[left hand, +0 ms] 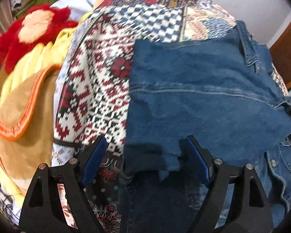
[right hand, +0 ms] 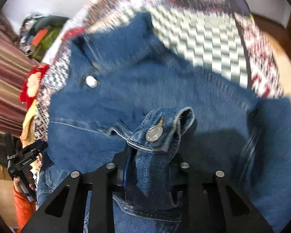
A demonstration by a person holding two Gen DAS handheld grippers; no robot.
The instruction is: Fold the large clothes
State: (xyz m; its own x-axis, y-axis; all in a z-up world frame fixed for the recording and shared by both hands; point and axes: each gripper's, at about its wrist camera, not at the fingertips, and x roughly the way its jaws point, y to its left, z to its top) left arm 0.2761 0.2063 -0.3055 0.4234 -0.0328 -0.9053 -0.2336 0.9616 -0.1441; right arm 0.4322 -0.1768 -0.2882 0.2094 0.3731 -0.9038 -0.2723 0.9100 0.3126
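Item: denim jacket (left hand: 203,89), spread across a patterned bedspread (left hand: 99,89), most of it lying flat with its seams showing.

Handling: likely heavy and stiff for a garment; thick denim should hold a crease and resist bunching, but cuffs and seams are bulky. Metal buttons add hard lumps. You do best to take it at hems, cuffs or seam edges, where the layers give a firm, non-slip bite; flat panels offer nothing to pinch.

Left gripper (left hand: 143,155): fingers spread wide, blue pads either side of the jacket's ragged lower edge, which lies between them. You grip nothing; whether a pad touches the cloth cannot be told.

Right gripper (right hand: 147,167): fingers drawn in on a cuff (right hand: 161,130), pinching the denim below its metal button (right hand: 154,133). The cuff stands up out of the fingers, above the jacket body.

Other: red and yellow plush (left hand: 35,31) beside the bedspread; clutter pile (right hand: 42,33) at the far edge.
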